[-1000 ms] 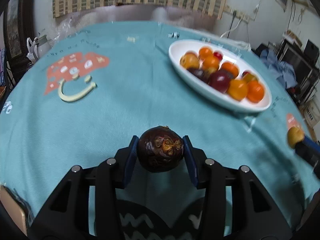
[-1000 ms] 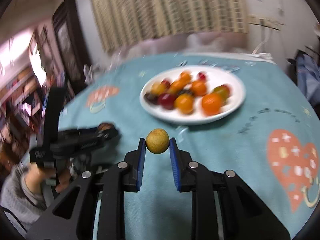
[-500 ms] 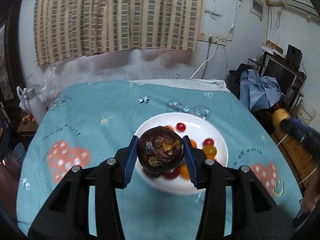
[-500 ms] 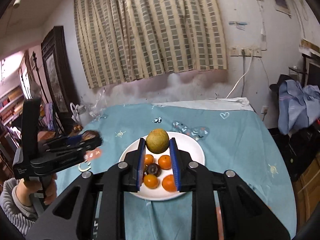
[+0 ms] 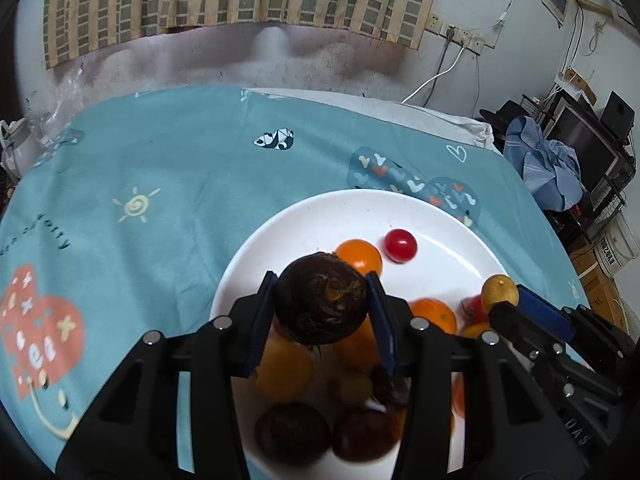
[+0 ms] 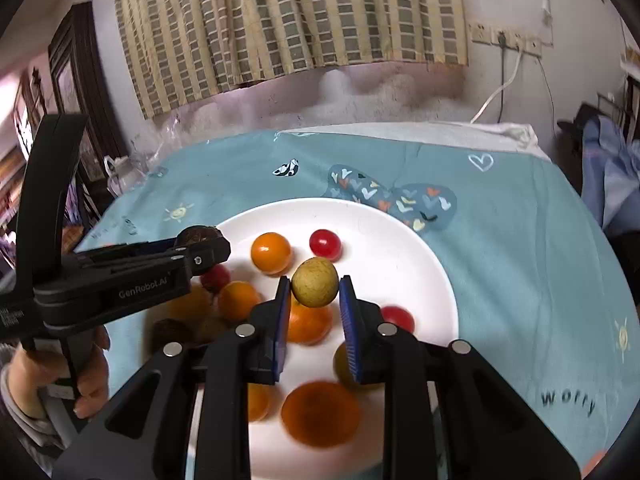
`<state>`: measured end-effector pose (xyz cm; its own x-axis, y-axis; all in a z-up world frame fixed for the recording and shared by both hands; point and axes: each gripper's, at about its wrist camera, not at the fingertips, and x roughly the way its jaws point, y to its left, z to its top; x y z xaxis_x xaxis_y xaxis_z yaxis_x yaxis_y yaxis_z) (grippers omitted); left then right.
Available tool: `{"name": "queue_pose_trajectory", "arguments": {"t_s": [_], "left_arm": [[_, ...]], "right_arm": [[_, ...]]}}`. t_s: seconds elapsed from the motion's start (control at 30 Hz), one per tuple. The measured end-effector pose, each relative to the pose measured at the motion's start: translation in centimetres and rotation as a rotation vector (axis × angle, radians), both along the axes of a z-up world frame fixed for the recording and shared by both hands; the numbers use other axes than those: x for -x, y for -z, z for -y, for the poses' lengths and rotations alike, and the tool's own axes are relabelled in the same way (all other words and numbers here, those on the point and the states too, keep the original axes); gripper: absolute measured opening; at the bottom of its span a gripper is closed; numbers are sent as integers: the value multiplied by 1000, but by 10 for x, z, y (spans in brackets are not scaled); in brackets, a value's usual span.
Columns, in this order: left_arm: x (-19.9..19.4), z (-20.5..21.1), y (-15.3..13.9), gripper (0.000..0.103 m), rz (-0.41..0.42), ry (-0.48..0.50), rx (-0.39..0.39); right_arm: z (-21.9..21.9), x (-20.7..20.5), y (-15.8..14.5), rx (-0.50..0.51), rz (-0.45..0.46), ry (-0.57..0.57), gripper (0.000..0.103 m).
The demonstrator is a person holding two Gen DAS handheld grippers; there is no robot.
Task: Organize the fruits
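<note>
My left gripper [image 5: 322, 300] is shut on a dark purple-brown passion fruit [image 5: 322, 298] and holds it above the white plate [image 5: 280, 232]. My right gripper [image 6: 314, 294] is shut on a small yellow-brown fruit [image 6: 315, 287] above the same plate [image 6: 400, 240]. The plate holds several oranges, red cherry tomatoes and dark fruits, such as an orange [image 6: 271, 252] and a tomato [image 6: 325, 244]. The right gripper also shows in the left wrist view [image 5: 500, 300], at the plate's right side. The left gripper shows in the right wrist view [image 6: 200, 246], over the plate's left rim.
The table wears a teal cloth [image 5: 160, 168] with printed hearts, suns and a panda. A wall with a striped curtain [image 6: 280, 20] stands behind the table. Blue clothes [image 5: 548, 168] and shelves stand to the right. A hand [image 6: 80, 376] holds the left gripper.
Both grippers have moved forward and down from high above the table to just over the plate, each still holding its fruit. The plate now fills the lower part of both views.
</note>
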<state>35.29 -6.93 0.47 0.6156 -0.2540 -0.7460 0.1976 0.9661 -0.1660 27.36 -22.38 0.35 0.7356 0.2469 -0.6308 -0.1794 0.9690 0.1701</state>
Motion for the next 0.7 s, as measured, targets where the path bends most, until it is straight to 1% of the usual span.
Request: {"name": "queue_pose_trajectory", "arguments": {"t_s": [0.07, 0.1, 0.13, 0.27, 0.3, 0.37, 0.47, 0.57, 0.6, 0.67, 0.7], "left_arm": [[-8, -1, 4, 45, -2, 0, 10], [-10, 0, 6, 45, -6, 1, 14], [-12, 0, 9, 45, -11, 0, 15], [-11, 1, 10, 49, 7, -4, 7], [-9, 1, 8, 52, 12, 0, 8], [-1, 2, 2, 52, 19, 11, 0], [19, 1, -19, 54, 56, 17, -26], [47, -6, -45, 56, 98, 11, -30], [59, -8, -55, 59, 117, 9, -33], [95, -15, -80, 64, 185, -6, -55], [106, -17, -87, 67, 205, -12, -62]], "right_arm": [[-6, -5, 3, 36, 10, -4, 33], [-7, -6, 5, 47, 15, -1, 44], [-7, -7, 5, 50, 22, 2, 51], [-2, -5, 3, 32, 44, 6, 52], [-1, -2, 0, 23, 52, 7, 52], [1, 6, -12, 0, 75, 12, 52], [1, 23, -34, -47, 101, 5, 52], [2, 47, -59, -88, 128, -6, 54], [2, 60, -70, -96, 145, -10, 54], [0, 81, -85, -101, 172, -15, 54], [1, 92, -92, -106, 185, -17, 54]]}}
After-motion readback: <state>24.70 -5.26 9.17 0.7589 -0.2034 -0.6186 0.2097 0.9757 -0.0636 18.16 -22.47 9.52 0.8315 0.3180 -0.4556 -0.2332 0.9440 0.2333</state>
